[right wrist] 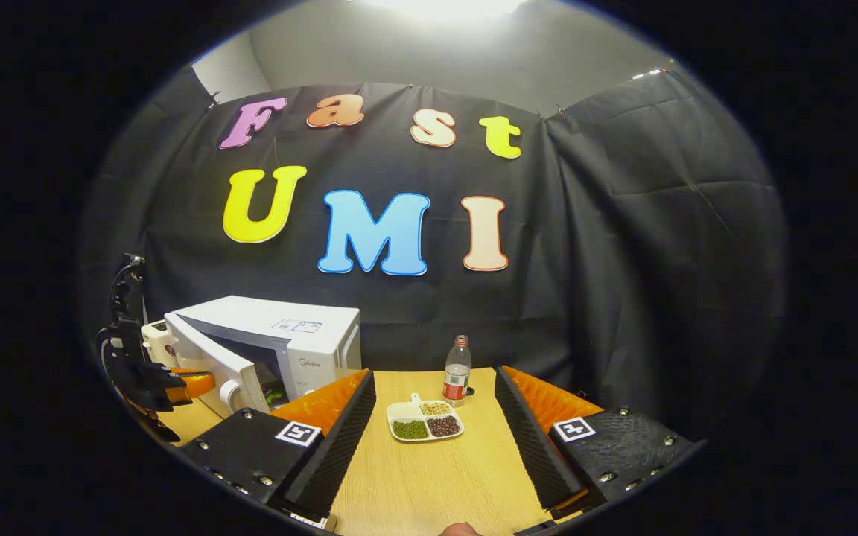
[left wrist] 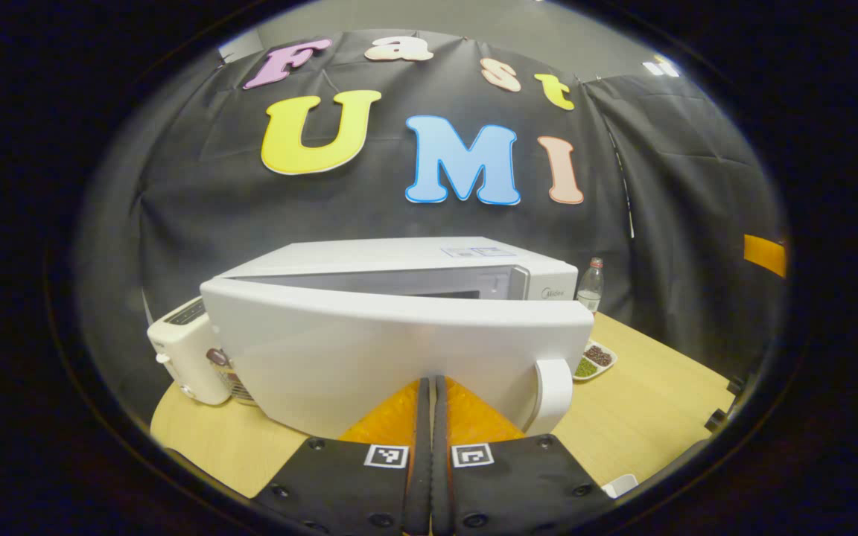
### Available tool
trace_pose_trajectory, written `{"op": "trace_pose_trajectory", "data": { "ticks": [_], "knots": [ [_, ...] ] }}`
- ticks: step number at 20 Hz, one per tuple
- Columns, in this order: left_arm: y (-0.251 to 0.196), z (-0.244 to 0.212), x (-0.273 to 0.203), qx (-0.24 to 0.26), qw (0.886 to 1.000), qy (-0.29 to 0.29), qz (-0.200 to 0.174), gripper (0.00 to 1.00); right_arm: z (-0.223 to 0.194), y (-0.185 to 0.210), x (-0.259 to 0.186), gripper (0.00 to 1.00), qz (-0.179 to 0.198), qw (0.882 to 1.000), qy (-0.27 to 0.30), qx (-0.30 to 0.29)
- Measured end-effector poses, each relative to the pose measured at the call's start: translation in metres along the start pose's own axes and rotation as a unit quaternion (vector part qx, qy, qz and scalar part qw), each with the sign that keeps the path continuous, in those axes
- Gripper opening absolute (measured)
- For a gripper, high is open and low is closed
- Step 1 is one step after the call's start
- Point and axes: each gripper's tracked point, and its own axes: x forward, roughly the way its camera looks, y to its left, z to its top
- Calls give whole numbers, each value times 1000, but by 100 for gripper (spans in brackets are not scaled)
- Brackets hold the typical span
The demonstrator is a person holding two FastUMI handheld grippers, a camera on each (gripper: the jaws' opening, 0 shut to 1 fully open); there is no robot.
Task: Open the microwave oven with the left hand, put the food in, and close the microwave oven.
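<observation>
The white microwave stands on the wooden table with its door swung partly open. My left gripper is shut with nothing between its fingers, its tips close against the door's outer face, left of the white handle. The food is a white divided tray of beans and grains, lying on the table between the spread fingers of my open right gripper. The right gripper view also has the microwave at the left, with the left gripper at its door.
A white toaster stands left of the microwave. A clear plastic bottle stands just behind the tray, which also lies right of the door. A small white object sits at the table's near right edge.
</observation>
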Motion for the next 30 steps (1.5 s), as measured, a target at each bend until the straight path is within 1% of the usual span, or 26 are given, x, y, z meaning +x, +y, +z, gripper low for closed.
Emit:
{"op": "trace_pose_trajectory", "data": {
  "ticks": [2,4,5,9,11,12,13,14,15,16,17,18,19,21,24,27,30],
  "knots": [
    [0,4,14,8,1000,0,-6,7,-2,-2,-4,97,-8,1000,5,0],
    [3,9,27,11,1000,-5,-3,8,-1,-5,-2,98,-18,1000,7,-5],
    [4,11,35,9,1000,-6,-2,10,-1,-4,0,98,-20,1000,8,-6],
    [9,15,63,-1,1000,-7,4,8,1,1,12,98,-16,999,19,-22],
    [6,12,64,-15,1000,-7,-1,7,5,9,20,96,-10,999,19,-30],
    [8,11,65,-14,1000,-8,3,7,7,12,20,96,-7,999,18,-29],
    [8,14,67,-13,1000,-15,6,10,9,18,21,95,0,999,19,-27],
    [12,18,73,-6,1000,-23,16,10,10,24,21,95,7,999,19,-26],
    [6,12,80,-12,1000,-15,2,10,12,29,23,95,13,999,18,-26],
    [2,11,77,-11,1000,-10,4,7,14,34,23,95,21,999,18,-24],
    [2,14,77,-5,1000,-9,10,7,16,40,23,95,29,999,18,-20],
    [3,19,72,4,1000,-10,21,7,19,46,21,95,39,999,17,-16],
    [3,29,65,5,999,-22,26,11,23,52,19,95,48,999,12,-11],
    [-7,51,43,-1,999,-43,20,7,31,60,16,95,67,998,3,-4],
    [-10,70,-3,-6,997,-69,32,7,40,67,3,95,94,995,-10,5],
    [-10,81,-49,-16,995,-82,50,7,47,61,-15,95,111,994,-25,8],
    [-10,94,-91,-12,993,-98,71,7,48,55,-34,95,122,992,-31,17]
  ]
}}
